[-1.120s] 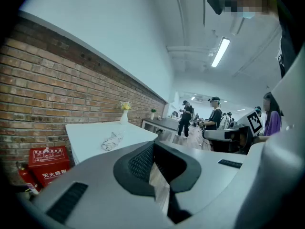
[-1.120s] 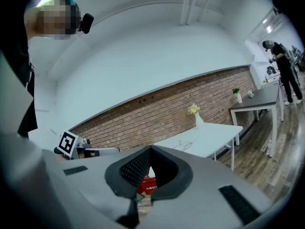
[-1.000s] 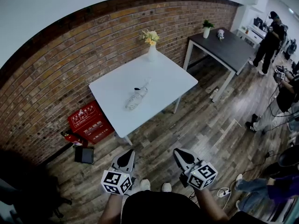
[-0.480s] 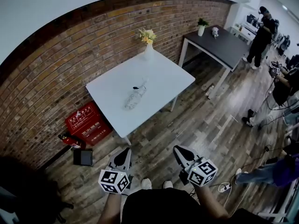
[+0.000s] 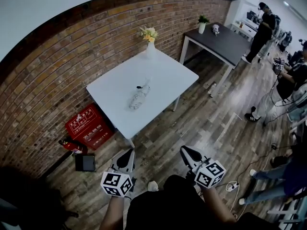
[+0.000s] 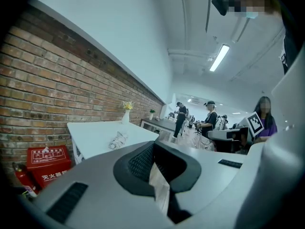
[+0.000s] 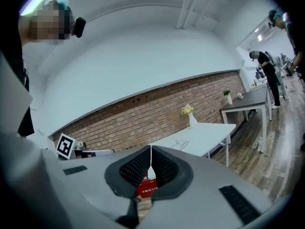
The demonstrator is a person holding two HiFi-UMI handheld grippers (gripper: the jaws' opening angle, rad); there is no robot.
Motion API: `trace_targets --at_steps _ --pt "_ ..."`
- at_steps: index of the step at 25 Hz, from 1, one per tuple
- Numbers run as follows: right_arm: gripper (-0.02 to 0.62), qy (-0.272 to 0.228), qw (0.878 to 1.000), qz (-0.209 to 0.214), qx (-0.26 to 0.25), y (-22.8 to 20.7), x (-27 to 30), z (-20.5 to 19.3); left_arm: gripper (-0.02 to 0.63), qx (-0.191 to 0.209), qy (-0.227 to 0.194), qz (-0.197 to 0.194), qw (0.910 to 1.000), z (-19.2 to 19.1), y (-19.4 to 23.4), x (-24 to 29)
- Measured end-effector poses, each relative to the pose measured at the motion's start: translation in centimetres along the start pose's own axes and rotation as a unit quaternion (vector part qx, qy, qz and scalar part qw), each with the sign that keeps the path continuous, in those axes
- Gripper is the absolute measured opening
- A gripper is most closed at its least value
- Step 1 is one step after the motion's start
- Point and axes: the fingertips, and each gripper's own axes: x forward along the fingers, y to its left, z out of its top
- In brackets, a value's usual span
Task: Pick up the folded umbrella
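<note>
Approach phase, barely advanced since a second ago: left gripper point(image 5: 125, 157) and right gripper point(image 5: 190, 153), fingers clenched on nothing, well apart from pale folded umbrella point(image 5: 138, 99) lying mid white rectangular surface point(image 5: 163, 75); grasp not yet reachable.

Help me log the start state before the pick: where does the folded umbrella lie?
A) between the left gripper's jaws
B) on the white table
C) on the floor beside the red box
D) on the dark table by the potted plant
B: the folded umbrella lies near the middle of the white table, on the near side of the vase of yellow flowers.
</note>
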Motion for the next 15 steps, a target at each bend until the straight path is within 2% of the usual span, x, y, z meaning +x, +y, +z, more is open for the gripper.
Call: trace_targets --at_steps 7,15 --pt "0.023 0.008 1.0 -0.002 -0.005 0.4 0.7 -0.1 0.014 -0.006 0.009 -0.005 0.9999 -0.7 0.8 -0.1" --pt "0.023 0.017 1.0 0.007 -0.004 -1.0 2.6 -0.1 0.014 -0.007 0.016 0.003 0.9998 -1.1 1.7 1.0"
